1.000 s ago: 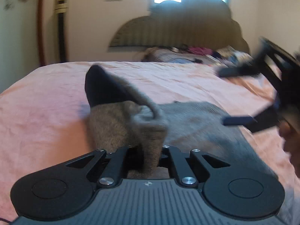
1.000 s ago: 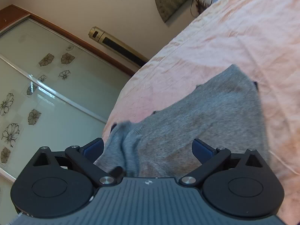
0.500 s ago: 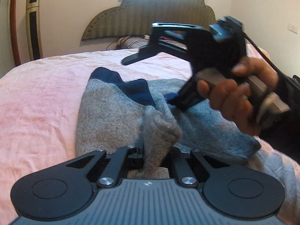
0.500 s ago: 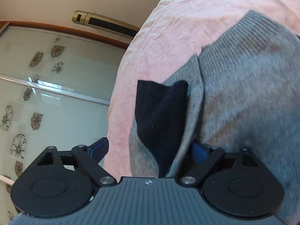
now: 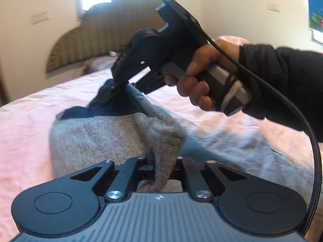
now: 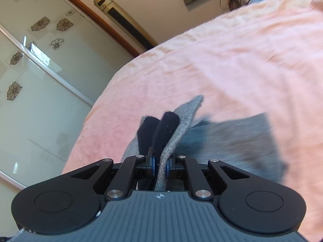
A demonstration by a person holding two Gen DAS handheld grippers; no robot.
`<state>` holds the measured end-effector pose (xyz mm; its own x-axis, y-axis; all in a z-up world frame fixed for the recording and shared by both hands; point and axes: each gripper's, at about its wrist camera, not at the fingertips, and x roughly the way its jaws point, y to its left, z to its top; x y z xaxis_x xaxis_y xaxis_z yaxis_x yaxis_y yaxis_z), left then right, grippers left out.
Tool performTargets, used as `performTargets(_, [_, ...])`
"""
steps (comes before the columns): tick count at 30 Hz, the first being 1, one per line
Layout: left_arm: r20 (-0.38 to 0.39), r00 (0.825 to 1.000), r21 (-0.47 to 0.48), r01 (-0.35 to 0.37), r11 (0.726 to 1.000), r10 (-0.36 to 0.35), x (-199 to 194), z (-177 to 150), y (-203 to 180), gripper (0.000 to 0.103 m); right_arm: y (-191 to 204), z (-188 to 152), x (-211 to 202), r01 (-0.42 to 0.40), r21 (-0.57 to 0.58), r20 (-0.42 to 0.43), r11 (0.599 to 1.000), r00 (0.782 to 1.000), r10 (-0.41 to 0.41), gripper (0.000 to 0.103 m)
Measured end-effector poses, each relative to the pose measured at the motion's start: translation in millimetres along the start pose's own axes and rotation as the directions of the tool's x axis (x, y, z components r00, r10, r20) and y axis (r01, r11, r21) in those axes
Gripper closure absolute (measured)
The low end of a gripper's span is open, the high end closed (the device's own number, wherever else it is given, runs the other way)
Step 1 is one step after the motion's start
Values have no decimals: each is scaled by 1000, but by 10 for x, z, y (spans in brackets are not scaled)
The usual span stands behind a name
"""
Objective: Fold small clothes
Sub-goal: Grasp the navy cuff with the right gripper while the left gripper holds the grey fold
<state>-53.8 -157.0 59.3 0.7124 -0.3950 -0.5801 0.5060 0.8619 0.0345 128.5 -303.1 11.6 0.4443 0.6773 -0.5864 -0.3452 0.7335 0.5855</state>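
A small grey knit garment (image 5: 105, 137) with a dark navy part (image 5: 119, 104) lies on a pink bed sheet (image 5: 24, 125). My left gripper (image 5: 163, 165) is shut on a bunched grey fold at its near edge. My right gripper (image 6: 160, 164) is shut on a grey edge (image 6: 181, 125) together with the navy part (image 6: 165, 127) and holds it lifted off the bed. In the left wrist view the right gripper (image 5: 110, 95) reaches in from the right, pinching the far end of the garment, held by a hand in a black sleeve.
The pink sheet (image 6: 232, 60) spreads on all sides. A padded headboard (image 5: 105, 30) with clutter at its foot stands at the far end. A glass wardrobe door (image 6: 36, 84) with flower prints and a tall gold unit (image 6: 123, 20) stand to the left.
My right gripper has closed on the navy and grey edge and lifted it. The left gripper has kept its hold on the grey fold, and the garment is now drawn up between both.
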Motion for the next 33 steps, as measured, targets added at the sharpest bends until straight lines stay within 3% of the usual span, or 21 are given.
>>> performTargets(3, [-113,993,-43,40,998,-45,364,-82,-101,98,-326,-133,11,128,26,-38,991,991,-127,87])
performTargets(6, [-89,995,-2,53,999,-53,325,-89,-203,98,-512,-267,-66,85,96,6,992,996,-86,88])
performTargets(10, [-64,986,-4,156,988,-156,218,-107,-144,93,-559,-307,-77,70,132,18,989,997,-73,86])
performTargets(12, [-46,968,-46,244,969,-246,67,-115,-14,78,-589,-285,-122,53,174,33,983,998,-60,76])
performTargets(13, [-41,958,-67,281,957,-284,-23,-138,73,55,-597,-287,-184,47,180,53,983,997,-58,72])
performTargets(14, [-28,954,-89,295,951,-299,-153,-168,176,23,-606,-294,-278,43,181,83,982,995,-59,58])
performTargets(15, [2,961,-111,277,955,-278,-271,-207,292,13,-607,-286,-381,40,187,121,982,991,-63,43])
performTargets(16, [52,969,-146,247,958,-241,-400,-261,440,8,-632,-284,-472,41,196,150,980,986,-71,36])
performTargets(18, [103,973,-252,225,941,-204,-537,-323,817,8,-701,-281,-576,46,209,171,977,982,-83,31])
performTargets(20, [115,979,-424,200,884,-166,-487,-337,1267,8,-768,-273,-558,56,224,147,973,985,-91,31])
performTargets(21, [110,985,-527,170,833,-132,-391,-331,1525,8,-786,-264,-489,74,228,129,971,986,-106,31])
performTargets(23, [108,984,-718,174,674,-139,-132,-366,1972,8,-798,-257,-357,80,229,94,970,990,-104,31])
performTargets(25, [117,971,-851,205,483,-207,213,-458,2289,9,-756,-273,-196,71,227,61,971,994,-87,31])
performTargets(26, [124,962,-882,219,417,-243,373,-488,2377,9,-724,-271,-146,69,217,60,974,995,-84,31])
performTargets(27, [123,953,-894,227,386,-275,519,-480,2400,9,-684,-267,-113,67,206,59,976,995,-80,30])
performTargets(30, [71,944,-868,218,446,-323,836,-311,2257,36,-637,-261,-37,54,194,60,979,996,-67,33])
performTargets(31, [30,943,-865,190,464,-331,932,-277,2241,59,-625,-267,-13,59,185,55,981,996,-70,39])
performTargets(32, [14,950,-858,172,484,-312,961,-253,2227,66,-625,-276,14,74,184,43,980,996,-83,63])
performTargets(33, [15,955,-850,168,498,-297,958,-239,2214,68,-640,-291,28,74,199,36,977,996,-83,72])
